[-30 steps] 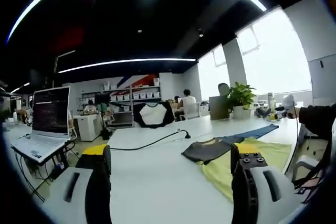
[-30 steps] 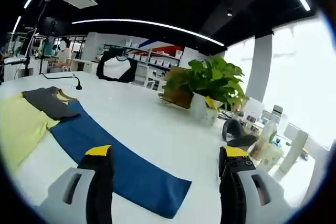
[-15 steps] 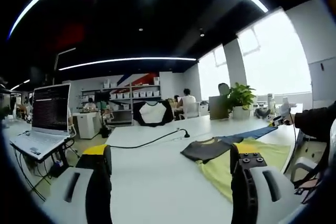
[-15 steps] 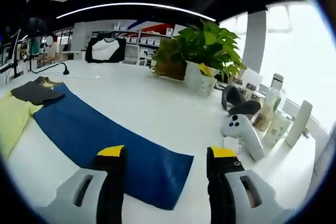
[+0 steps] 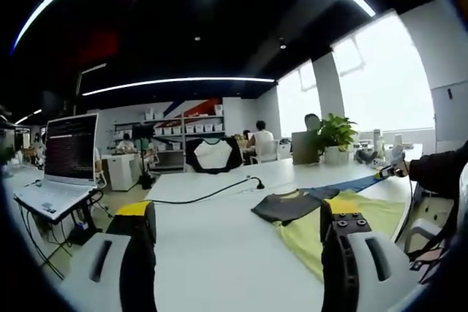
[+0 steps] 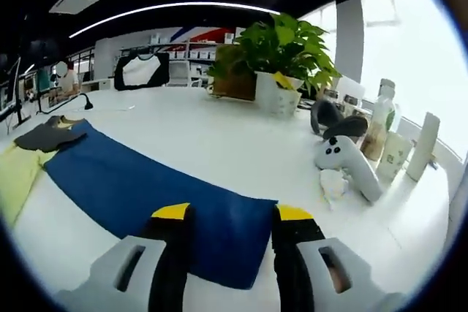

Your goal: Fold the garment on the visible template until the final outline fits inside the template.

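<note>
Right hand-held gripper hovering over near end of long blue cloth panel, jaws narrowly apart, cloth between, not clamped. Risk, judging: pinch catching only edge, fabric slipping or dragging yellow-and-grey garment askew. Left hand-held gripper gaping wide above white counter, garment lying just right, near counter's edge.

White tabletop with cloth and small things.
On it lie a blue template, a yellow-and-dark garment, a potted plant, a white controller, bottles and a black cable.
</note>
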Action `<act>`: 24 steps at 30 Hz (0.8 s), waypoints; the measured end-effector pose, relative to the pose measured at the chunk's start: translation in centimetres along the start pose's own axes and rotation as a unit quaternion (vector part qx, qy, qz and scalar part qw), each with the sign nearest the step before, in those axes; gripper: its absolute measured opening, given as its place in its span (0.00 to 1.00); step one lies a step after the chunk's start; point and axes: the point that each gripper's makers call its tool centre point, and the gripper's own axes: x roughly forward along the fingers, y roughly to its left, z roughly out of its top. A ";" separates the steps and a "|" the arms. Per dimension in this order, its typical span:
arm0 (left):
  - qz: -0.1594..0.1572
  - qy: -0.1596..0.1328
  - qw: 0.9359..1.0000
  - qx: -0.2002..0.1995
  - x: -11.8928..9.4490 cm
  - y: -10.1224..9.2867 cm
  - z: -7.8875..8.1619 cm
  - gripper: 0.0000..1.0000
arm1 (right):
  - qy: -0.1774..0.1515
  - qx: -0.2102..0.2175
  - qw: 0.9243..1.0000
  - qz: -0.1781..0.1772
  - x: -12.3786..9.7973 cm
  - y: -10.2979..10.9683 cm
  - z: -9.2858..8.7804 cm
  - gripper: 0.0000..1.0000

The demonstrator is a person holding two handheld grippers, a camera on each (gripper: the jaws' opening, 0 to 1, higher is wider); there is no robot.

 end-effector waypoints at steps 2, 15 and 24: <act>0.001 0.001 1.000 -0.001 0.0 0.0 0.0 0.98 | 0.003 0.013 1.000 -0.004 -0.1 -0.4 -0.1 0.40; -0.002 0.004 1.000 -0.014 0.0 0.1 -0.5 0.97 | -0.016 0.049 0.998 -0.034 0.0 -1.1 -0.5 0.16; -0.004 0.006 1.000 -0.017 0.2 0.0 -0.7 0.97 | -0.018 0.039 0.998 -0.052 0.4 -0.8 -0.3 0.02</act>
